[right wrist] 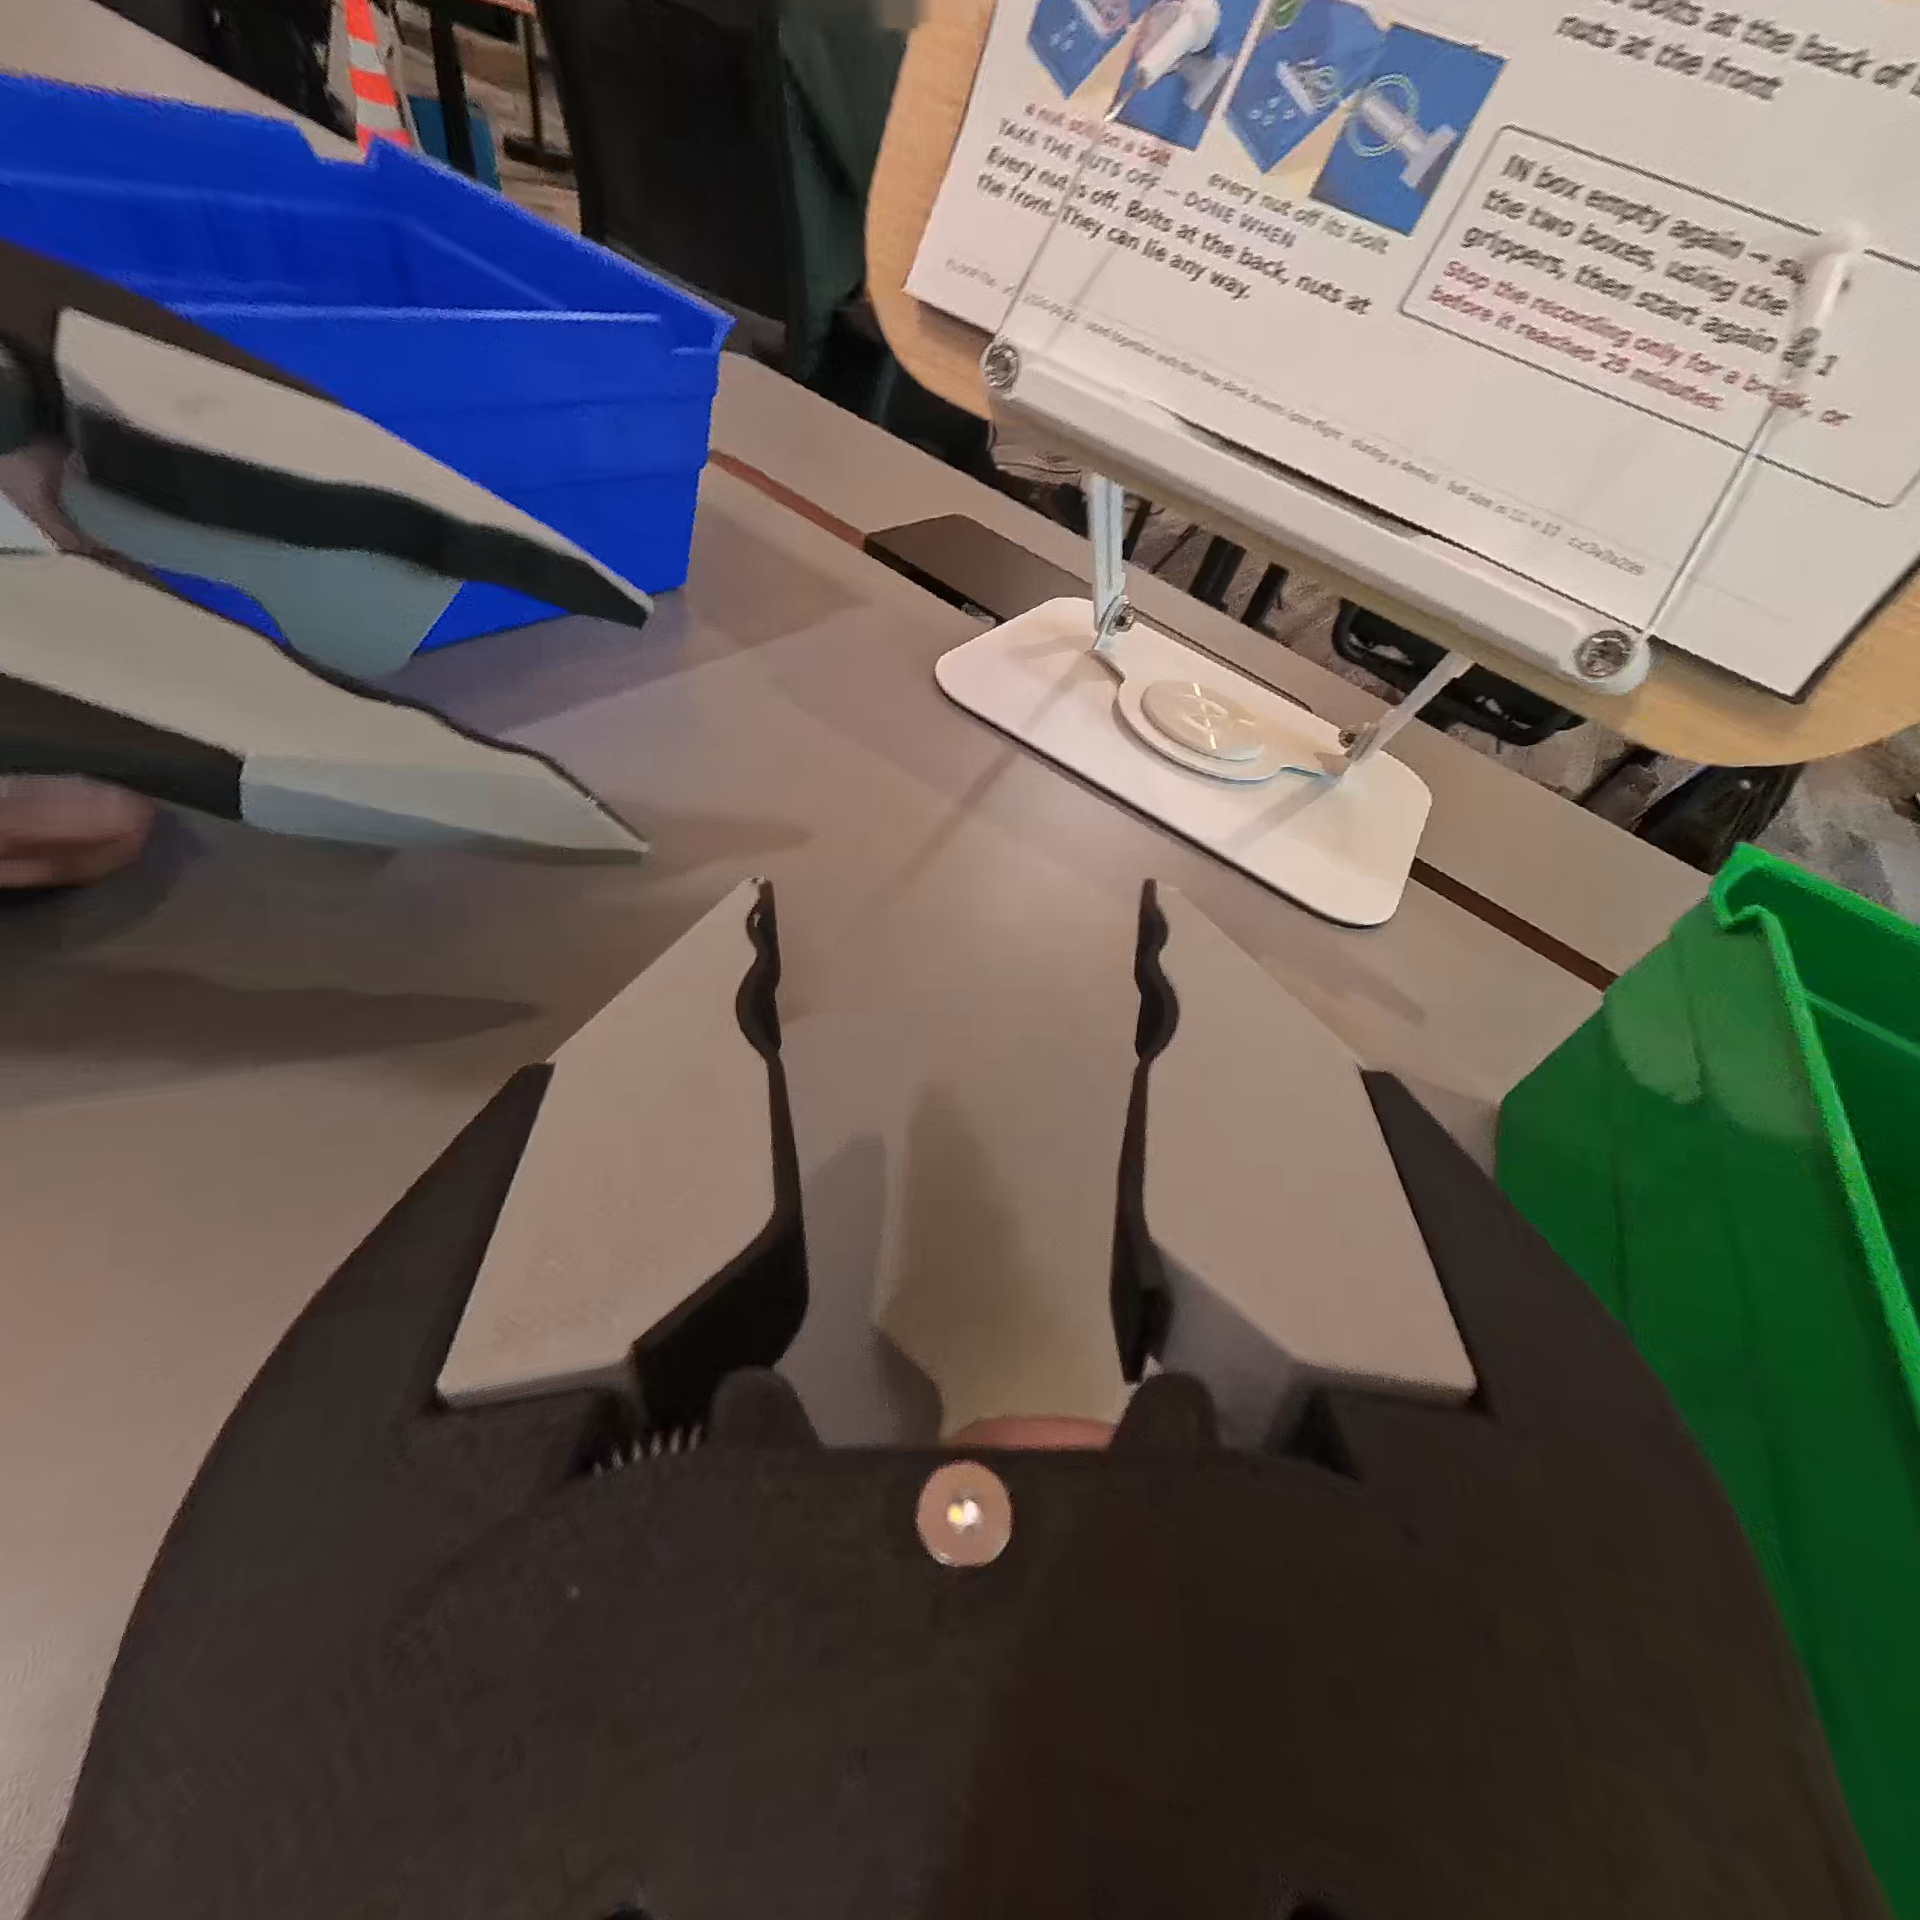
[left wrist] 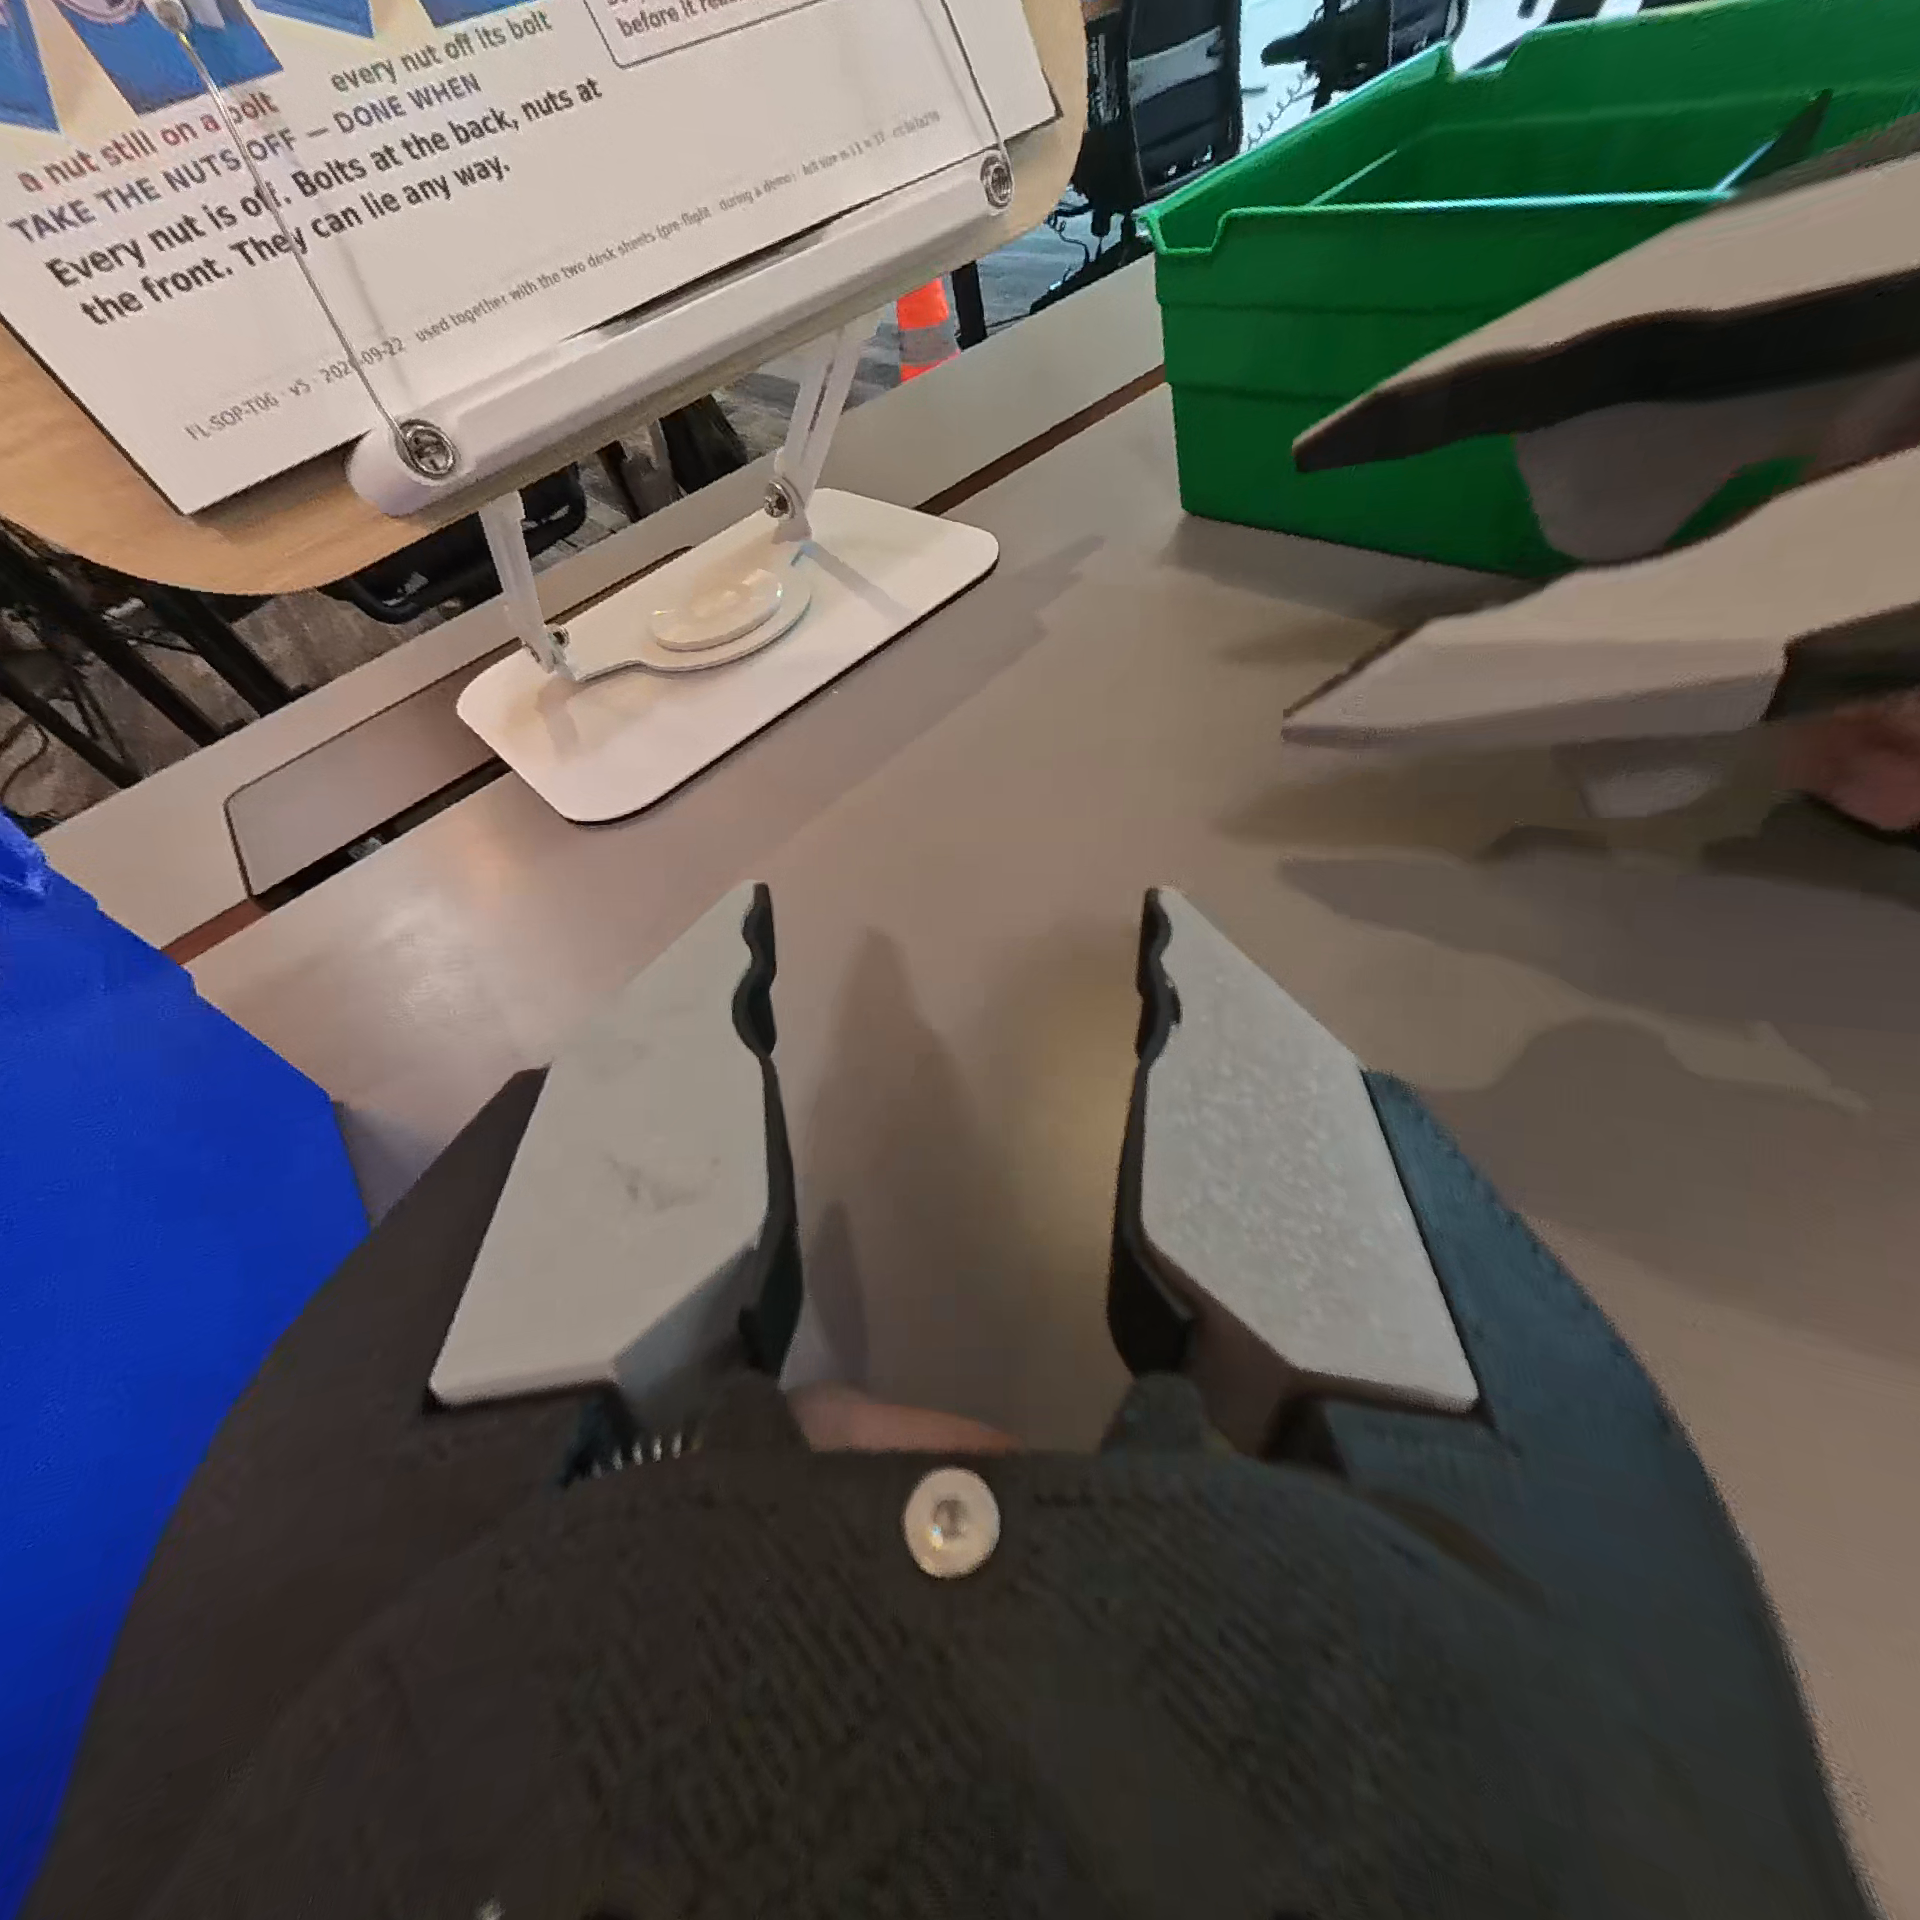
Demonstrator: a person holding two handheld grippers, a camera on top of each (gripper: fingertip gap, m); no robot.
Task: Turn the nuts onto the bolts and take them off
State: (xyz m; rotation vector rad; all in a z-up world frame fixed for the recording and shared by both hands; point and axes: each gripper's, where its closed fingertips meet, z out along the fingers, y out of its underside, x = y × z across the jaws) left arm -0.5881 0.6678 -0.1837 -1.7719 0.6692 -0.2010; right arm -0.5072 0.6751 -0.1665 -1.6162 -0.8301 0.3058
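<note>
Both grippers hover low over the grey table (left wrist: 935, 790), jaws spread wide and holding nothing: the left gripper (left wrist: 956, 914) beside the blue bin (left wrist: 156, 1195), the right gripper (right wrist: 951, 904) beside the green bin (right wrist: 1714, 1247). Bare tabletop runs ahead to the white stand (right wrist: 1195, 748) with its instruction sheet (right wrist: 1403, 260) near the far edge. Nuts and bolts aren't visible, possibly hidden inside the bins.
</note>
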